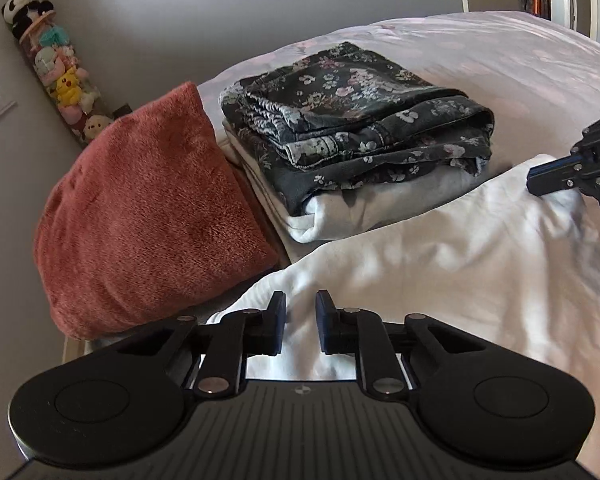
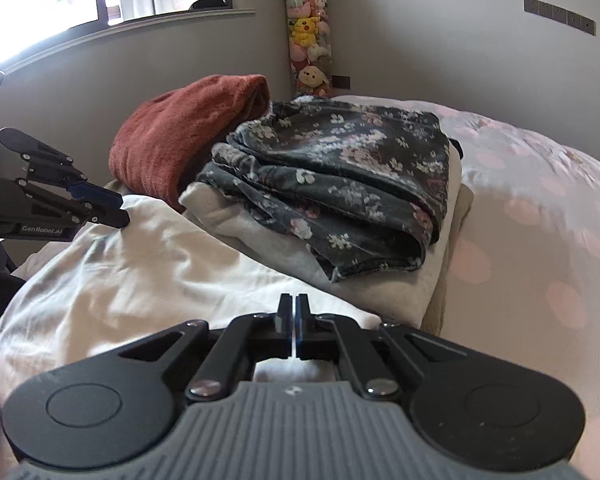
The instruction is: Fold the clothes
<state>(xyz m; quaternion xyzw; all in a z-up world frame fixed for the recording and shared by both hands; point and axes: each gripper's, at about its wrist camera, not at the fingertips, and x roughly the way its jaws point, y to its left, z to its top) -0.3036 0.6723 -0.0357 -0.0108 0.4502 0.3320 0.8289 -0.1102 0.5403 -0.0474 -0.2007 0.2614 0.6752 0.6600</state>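
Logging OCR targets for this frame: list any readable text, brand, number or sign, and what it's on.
"GenRobot.AI": white lettering on the side of the left claw, seen from the right wrist view.
Small pale logo mark on the left claw's body by the camera: a symbol, no letters readable.
Similar small mark on the right claw body: too blurred to read.
Dark wall plate: no text readable.

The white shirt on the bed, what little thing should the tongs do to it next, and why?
Probably shut the left tongs on the white shirt. Their fingers stand apart with cloth between them, while the right tongs look shut at the shirt's other end, though cloth between them is hard to see. Gripped at both ends, it could be folded, then join the floral garment on the pile.
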